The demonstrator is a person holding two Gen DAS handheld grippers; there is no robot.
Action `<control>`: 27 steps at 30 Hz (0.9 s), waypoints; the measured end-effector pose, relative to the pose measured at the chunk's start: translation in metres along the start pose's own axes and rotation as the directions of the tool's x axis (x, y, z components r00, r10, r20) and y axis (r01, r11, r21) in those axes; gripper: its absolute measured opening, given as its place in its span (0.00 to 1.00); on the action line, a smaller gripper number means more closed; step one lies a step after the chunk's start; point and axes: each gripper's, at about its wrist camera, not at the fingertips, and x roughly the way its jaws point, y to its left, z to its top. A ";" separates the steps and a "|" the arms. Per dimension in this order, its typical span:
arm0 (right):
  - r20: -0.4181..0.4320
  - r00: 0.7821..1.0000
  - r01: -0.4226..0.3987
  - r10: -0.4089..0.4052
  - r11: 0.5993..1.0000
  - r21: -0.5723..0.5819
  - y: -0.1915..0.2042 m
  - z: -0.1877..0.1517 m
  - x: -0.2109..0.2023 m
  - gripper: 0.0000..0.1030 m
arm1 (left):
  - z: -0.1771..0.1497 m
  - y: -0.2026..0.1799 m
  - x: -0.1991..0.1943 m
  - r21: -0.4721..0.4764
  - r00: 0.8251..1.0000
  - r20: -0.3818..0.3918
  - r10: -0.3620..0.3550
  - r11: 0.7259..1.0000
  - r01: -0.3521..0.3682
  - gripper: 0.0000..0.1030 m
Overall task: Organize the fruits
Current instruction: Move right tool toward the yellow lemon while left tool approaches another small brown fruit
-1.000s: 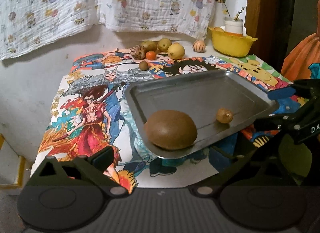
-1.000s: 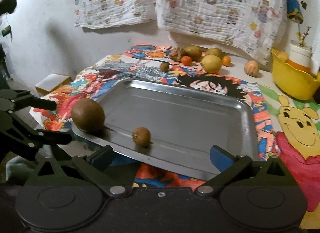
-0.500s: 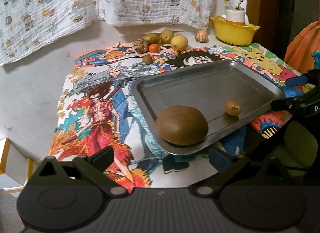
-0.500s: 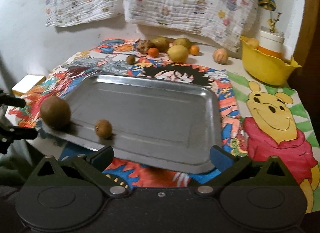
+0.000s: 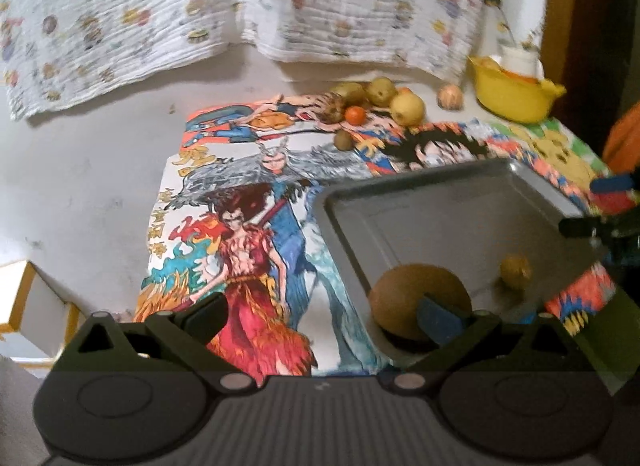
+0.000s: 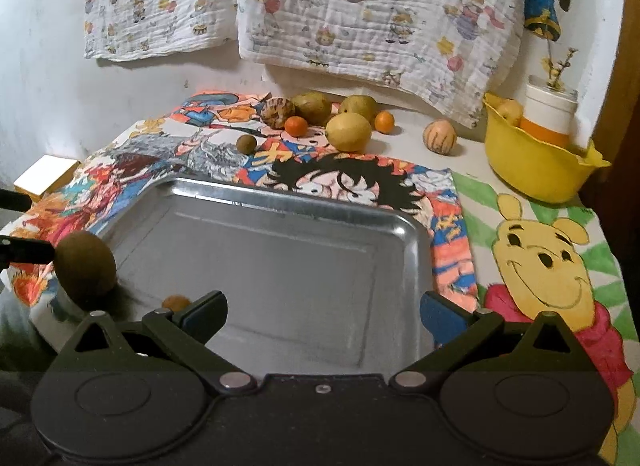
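Your left tongs [image 5: 322, 316] are spread wide and hold nothing; one blue pad [image 5: 438, 320] sits in front of the big kiwi [image 5: 416, 296], but whether it touches the fruit you cannot tell from this view. Your right tongs [image 6: 322, 316] are spread too, empty, their tips low over the near edge of the tray [image 6: 420, 242].

In the right view the tray fills the middle of the picture. The big kiwi rests at about 9 o'clock on the tray's left rim, and a small brown fruit [image 6: 176, 302] lies at about 7 o'clock, half hidden behind your left-hand finger [image 6: 204, 312]. The other fruit waits at 12 o'clock beyond the tray: a lemon [image 6: 348, 131], two small oranges [image 6: 296, 125], pears [image 6: 314, 107] and a few more. A yellow bowl [image 6: 536, 173] stands at 2 o'clock.

The risks, as I judge them: the big kiwi sits right at the rim, near the table edge, so a nudge from a pad could roll it off and down. Round fruit on smooth metal will roll if you bump the tray. The left view is blurred, which suggests quick motion; slow down before closing.

No brand or label reads clearly. The cloth [image 6: 540, 262] shows cartoon figures, and some characters at its left edge are too blurred to read.
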 end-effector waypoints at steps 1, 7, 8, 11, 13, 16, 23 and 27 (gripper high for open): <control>-0.002 1.000 -0.003 0.003 1.000 0.001 0.000 0.003 0.003 0.99 | 0.003 0.003 0.002 -0.013 1.000 -0.002 -0.005 1.000 0.005 1.00; -0.015 1.000 -0.023 0.023 1.000 -0.018 0.002 0.020 0.025 0.99 | 0.021 0.014 0.018 -0.047 0.999 -0.016 -0.044 0.998 0.043 1.00; -0.017 1.000 -0.025 0.024 1.000 -0.019 0.003 0.023 0.029 0.99 | 0.024 0.016 0.021 -0.051 0.999 -0.014 -0.048 0.998 0.047 1.00; -0.024 0.999 -0.032 0.031 0.999 -0.020 0.003 0.034 0.042 0.99 | 0.037 0.018 0.032 -0.062 0.999 -0.006 -0.051 0.997 0.051 1.00; -0.028 0.999 -0.033 0.032 0.999 -0.024 0.004 0.042 0.051 0.99 | 0.048 0.021 0.041 -0.067 0.998 0.000 -0.055 0.996 0.055 1.00; -0.029 0.999 -0.037 0.036 0.999 -0.031 0.005 0.053 0.064 0.99 | 0.065 0.023 0.058 -0.071 0.998 0.008 -0.055 0.996 0.055 1.00; -0.031 0.999 -0.036 0.034 0.998 -0.045 0.001 0.079 0.092 0.99 | 0.097 0.018 0.096 -0.031 0.998 0.027 -0.062 0.998 0.063 1.00; -0.020 0.999 -0.034 0.033 0.997 -0.075 -0.004 0.097 0.107 0.99 | 0.111 0.012 0.121 -0.013 0.998 0.019 -0.056 0.998 0.056 1.00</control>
